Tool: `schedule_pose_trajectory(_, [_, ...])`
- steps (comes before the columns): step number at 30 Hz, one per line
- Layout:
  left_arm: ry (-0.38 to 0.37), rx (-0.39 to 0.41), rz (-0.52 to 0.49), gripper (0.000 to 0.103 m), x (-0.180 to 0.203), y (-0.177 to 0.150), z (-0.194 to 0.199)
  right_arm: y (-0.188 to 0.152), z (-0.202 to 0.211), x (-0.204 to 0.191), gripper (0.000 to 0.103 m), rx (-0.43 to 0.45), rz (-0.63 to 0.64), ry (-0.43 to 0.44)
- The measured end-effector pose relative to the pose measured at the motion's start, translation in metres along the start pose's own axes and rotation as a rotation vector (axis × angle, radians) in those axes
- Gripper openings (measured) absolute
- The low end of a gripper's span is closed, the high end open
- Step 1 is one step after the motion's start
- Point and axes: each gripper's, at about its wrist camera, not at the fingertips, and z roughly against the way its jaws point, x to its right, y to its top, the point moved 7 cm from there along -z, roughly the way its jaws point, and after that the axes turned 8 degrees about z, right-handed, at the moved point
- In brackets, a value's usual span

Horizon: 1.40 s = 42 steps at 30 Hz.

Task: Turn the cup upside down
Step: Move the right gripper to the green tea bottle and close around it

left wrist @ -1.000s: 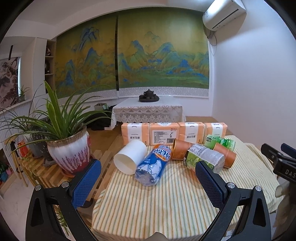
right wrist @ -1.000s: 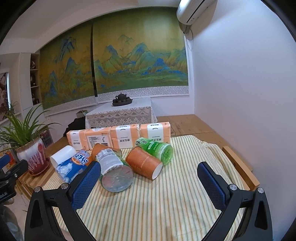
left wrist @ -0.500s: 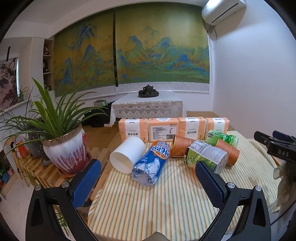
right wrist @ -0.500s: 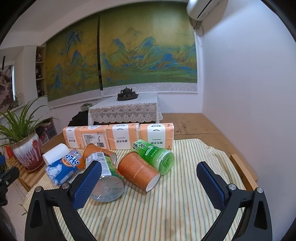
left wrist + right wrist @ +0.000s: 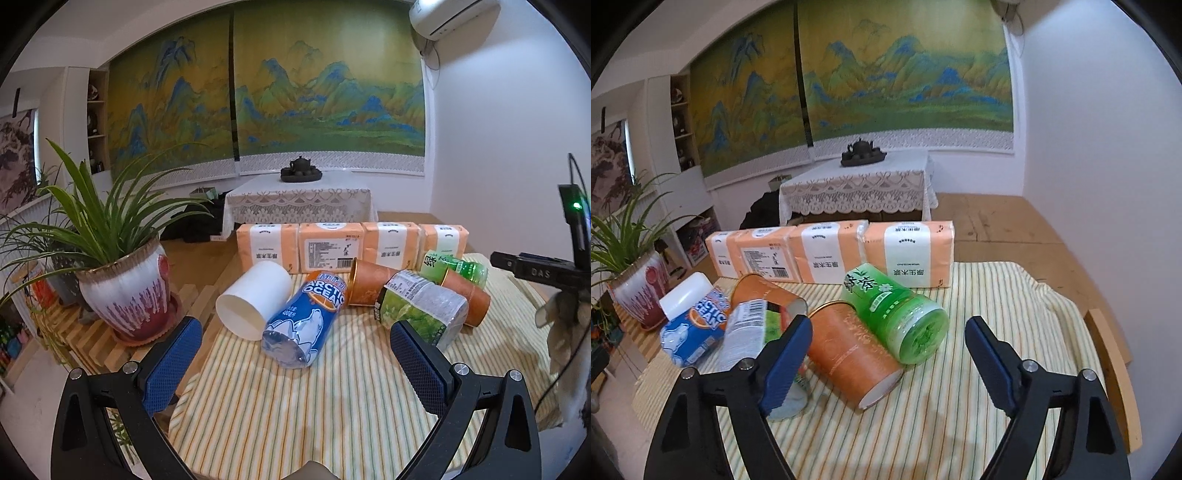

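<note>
We are on the approach, our right gripper [image 5: 886,349] wide and empty, the orange cup [image 5: 849,350] lying sideways just ahead between its fingers, next needing closure around it.

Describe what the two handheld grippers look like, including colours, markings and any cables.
Both the left gripper and the right gripper have black angular frames with silver screws and blue textured pads. Seen from the left wrist view, the right one carries white "DAS" lettering, a green light, black cables and a pale glove.
</note>
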Motion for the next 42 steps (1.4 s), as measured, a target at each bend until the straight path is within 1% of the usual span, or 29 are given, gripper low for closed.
schedule_pose_trajectory(2, [0.002, -0.005, -0.002, 0.103, 0.000, 0.000, -0.002, 0.002, -0.014, 0.005, 0.074, -0.030, -0.011, 0.025])
schedule_pose_trajectory(4, [0.006, -0.008, -0.002, 0.103, 0.000, 0.001, -0.005, 0.004, -0.028, 0.010, 0.073, -0.063, -0.018, 0.048])
schedule_pose_trajectory(7, [0.014, -0.008, -0.004, 0.103, 0.000, 0.001, -0.008, 0.005, -0.048, 0.016, 0.072, -0.100, -0.015, 0.074])
schedule_pose_trajectory(10, [0.016, -0.016, -0.004, 0.103, -0.002, 0.001, -0.010, 0.004, -0.064, 0.018, 0.072, -0.134, -0.029, 0.119])
schedule_pose_trajectory(14, [0.022, -0.025, -0.007, 0.103, -0.003, 0.000, -0.017, 0.004, -0.082, 0.018, 0.072, -0.161, -0.036, 0.158])
schedule_pose_trajectory(16, [0.025, -0.026, -0.007, 0.103, -0.003, -0.001, -0.019, 0.004, -0.089, 0.019, 0.072, -0.174, -0.033, 0.161])
schedule_pose_trajectory(37, [0.026, -0.055, -0.003, 0.103, -0.005, -0.004, -0.039, 0.011, -0.108, 0.008, 0.072, -0.255, 0.076, 0.220])
schedule_pose_trajectory(39, [0.024, -0.056, -0.004, 0.103, -0.005, -0.004, -0.040, 0.011, -0.112, 0.007, 0.072, -0.267, 0.090, 0.217])
schedule_pose_trajectory(41, [0.025, -0.056, -0.004, 0.103, -0.005, -0.004, -0.039, 0.010, -0.115, 0.006, 0.068, -0.281, 0.101, 0.215])
schedule_pose_trajectory(42, [0.025, -0.057, -0.003, 0.103, -0.005, -0.004, -0.039, 0.010, -0.117, 0.006, 0.068, -0.289, 0.106, 0.216])
